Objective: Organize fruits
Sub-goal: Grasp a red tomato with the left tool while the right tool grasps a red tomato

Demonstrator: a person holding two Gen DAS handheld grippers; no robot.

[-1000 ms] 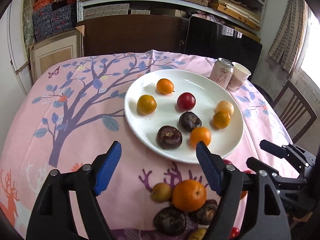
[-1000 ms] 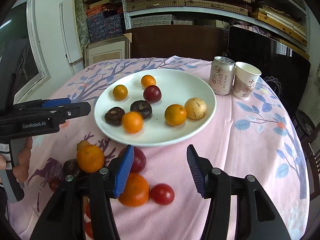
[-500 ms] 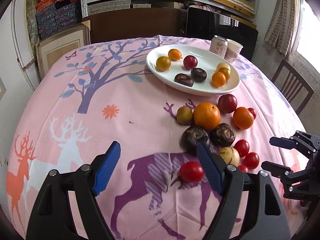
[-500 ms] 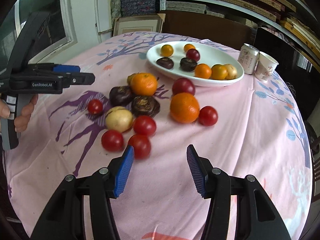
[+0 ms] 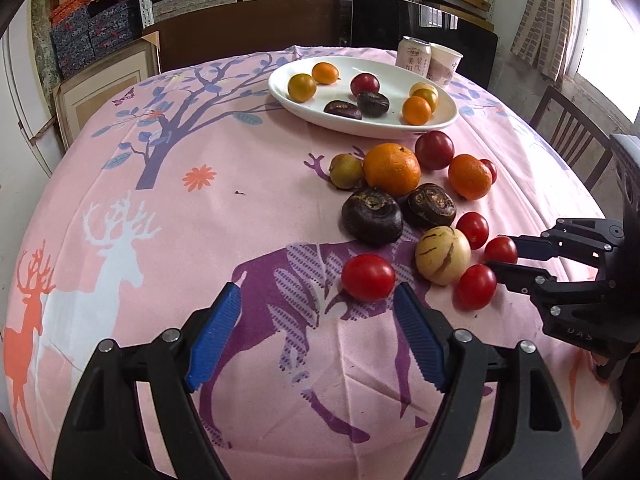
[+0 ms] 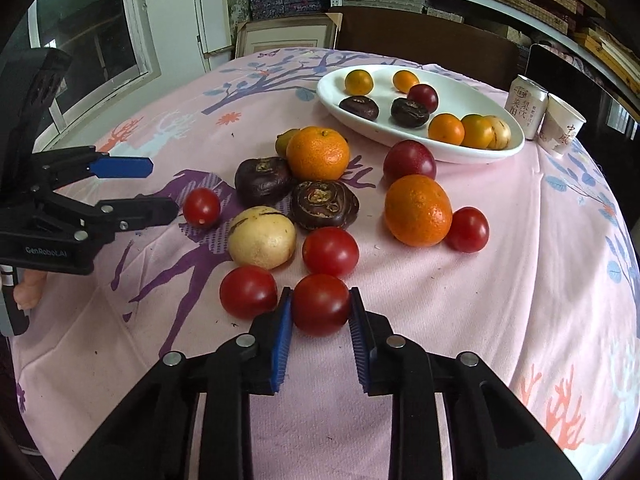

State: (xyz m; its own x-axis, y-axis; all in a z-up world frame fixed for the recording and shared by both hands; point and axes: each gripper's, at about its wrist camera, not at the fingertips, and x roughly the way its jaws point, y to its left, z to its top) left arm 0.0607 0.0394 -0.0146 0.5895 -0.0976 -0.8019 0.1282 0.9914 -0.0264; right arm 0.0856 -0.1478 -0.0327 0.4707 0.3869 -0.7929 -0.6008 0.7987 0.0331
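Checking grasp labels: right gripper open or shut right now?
Shut on a red tomato: in the right wrist view both blue pads of the right gripper press its sides.

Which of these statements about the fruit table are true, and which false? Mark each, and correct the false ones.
1. The right gripper is closed on a red tomato. True.
2. The left gripper grips an orange. False: its jaws stand open with nothing between them.
3. The white plate holds eight fruits. True.
4. The drink can lies on its side. False: it stands upright beside the paper cup.
5. The pale yellow striped fruit on the cloth sits on the plate. False: it lies on the tablecloth.
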